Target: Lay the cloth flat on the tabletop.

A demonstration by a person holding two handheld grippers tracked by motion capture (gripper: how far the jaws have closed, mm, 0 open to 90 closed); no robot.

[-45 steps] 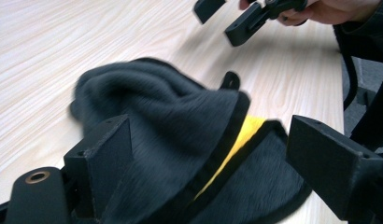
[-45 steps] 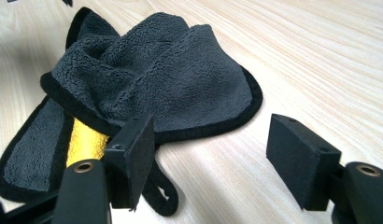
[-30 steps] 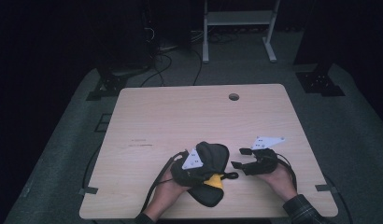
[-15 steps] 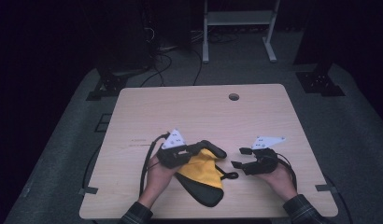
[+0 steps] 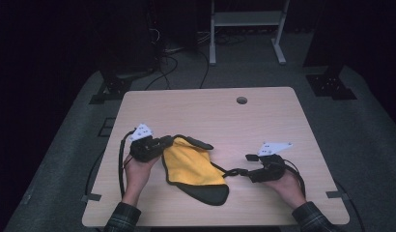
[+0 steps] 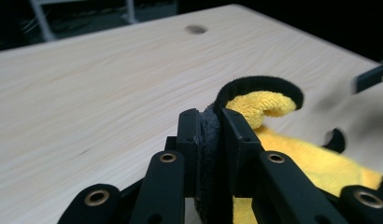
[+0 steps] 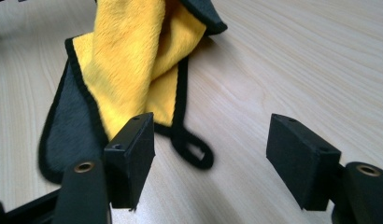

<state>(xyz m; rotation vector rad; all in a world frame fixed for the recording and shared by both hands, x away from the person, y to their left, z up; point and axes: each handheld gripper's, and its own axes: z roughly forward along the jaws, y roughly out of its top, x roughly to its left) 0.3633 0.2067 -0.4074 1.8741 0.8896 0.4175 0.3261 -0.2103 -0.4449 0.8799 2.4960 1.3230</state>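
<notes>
A yellow cloth (image 5: 191,164) with a black backing and black trim lies spread on the wooden table (image 5: 263,121), near its front edge. My left gripper (image 5: 168,141) is at the cloth's left edge. Its jaws have just been closing and are shut on the black edge of the cloth (image 6: 292,154), which is pinched between the pads of my left gripper (image 6: 209,128). My right gripper (image 5: 243,165) rests to the right of the cloth with its jaws open. Between the pads of my right gripper (image 7: 213,140) lies the cloth's small black loop (image 7: 194,151), touching neither pad.
A round cable hole (image 5: 242,100) sits near the table's far edge. Beyond the table are a metal frame (image 5: 244,29) and cables on the dark floor. Bare wood stretches behind the cloth and at the far left and right.
My left hand has moved left with the cloth's edge in its jaws. The cloth has unfolded from a dark bundle to show its yellow face. The right hand has stayed put.
</notes>
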